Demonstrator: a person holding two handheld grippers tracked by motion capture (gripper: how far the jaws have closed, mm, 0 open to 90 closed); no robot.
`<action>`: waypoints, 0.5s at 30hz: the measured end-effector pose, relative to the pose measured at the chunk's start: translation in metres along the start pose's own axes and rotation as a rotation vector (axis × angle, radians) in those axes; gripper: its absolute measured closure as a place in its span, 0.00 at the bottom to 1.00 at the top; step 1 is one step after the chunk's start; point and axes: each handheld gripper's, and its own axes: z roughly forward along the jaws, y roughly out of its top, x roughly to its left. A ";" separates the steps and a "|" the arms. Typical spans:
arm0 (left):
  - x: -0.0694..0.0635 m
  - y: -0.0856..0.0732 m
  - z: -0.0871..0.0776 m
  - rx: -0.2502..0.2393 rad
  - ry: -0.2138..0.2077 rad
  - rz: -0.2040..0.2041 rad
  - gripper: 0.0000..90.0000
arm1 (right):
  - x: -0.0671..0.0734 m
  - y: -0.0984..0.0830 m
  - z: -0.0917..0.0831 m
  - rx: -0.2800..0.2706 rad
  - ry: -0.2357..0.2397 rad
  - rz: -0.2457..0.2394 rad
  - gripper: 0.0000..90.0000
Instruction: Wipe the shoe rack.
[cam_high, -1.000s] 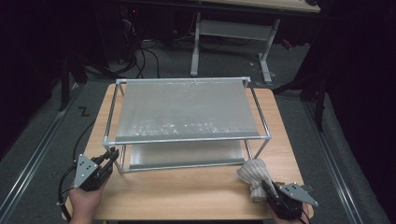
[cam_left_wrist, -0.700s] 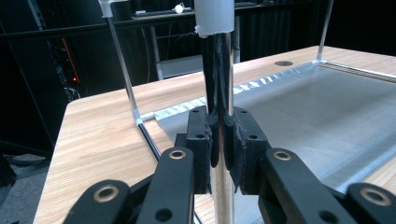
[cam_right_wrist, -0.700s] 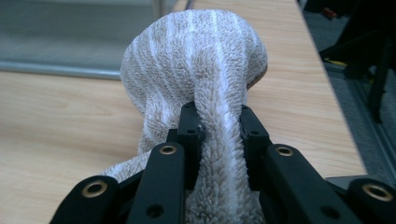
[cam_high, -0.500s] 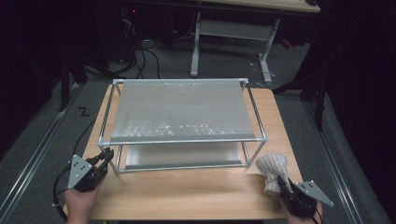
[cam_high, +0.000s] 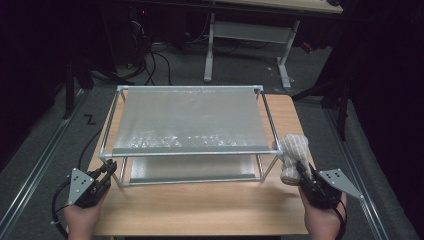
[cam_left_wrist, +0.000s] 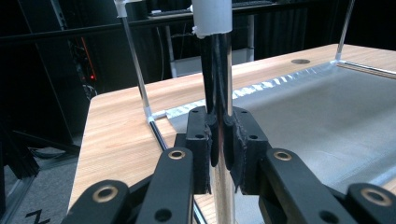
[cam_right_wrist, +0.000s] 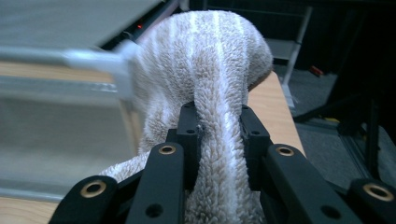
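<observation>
A two-tier metal rack (cam_high: 190, 120) stands on the wooden table (cam_high: 200, 210). My left gripper (cam_high: 108, 168) is at the rack's front left corner, shut on the chrome upright post (cam_left_wrist: 220, 60), which runs up between the jaws (cam_left_wrist: 219, 140) to a white corner joint. My right gripper (cam_high: 303, 171) is at the rack's front right corner, shut on a beige striped towel (cam_high: 292, 152). The towel bulges up above the jaws (cam_right_wrist: 219, 135), and its fluffy fold (cam_right_wrist: 205, 56) sits next to the top shelf's white corner joint (cam_right_wrist: 122, 65).
The rack's lower shelf (cam_high: 195, 167) lies just above the tabletop. Bare wood runs along the front of the table and beside the rack on the right (cam_high: 290, 115). A grey desk frame (cam_high: 245, 35) and cables (cam_high: 155, 65) stand on the dark floor behind.
My right gripper has risen and moved right with the towel, from the tabletop up to the top shelf's front right corner. The left gripper stays clamped on the post.
</observation>
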 end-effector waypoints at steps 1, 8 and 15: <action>0.000 0.000 0.000 -0.001 -0.001 -0.001 0.88 | 0.002 0.002 0.000 -0.003 0.009 -0.004 0.84; 0.000 0.000 0.000 -0.003 -0.002 0.000 0.88 | 0.021 -0.007 0.002 0.007 0.070 -0.022 0.84; 0.001 0.000 0.000 0.002 -0.007 0.003 0.88 | 0.026 -0.030 0.014 0.076 0.089 -0.033 0.83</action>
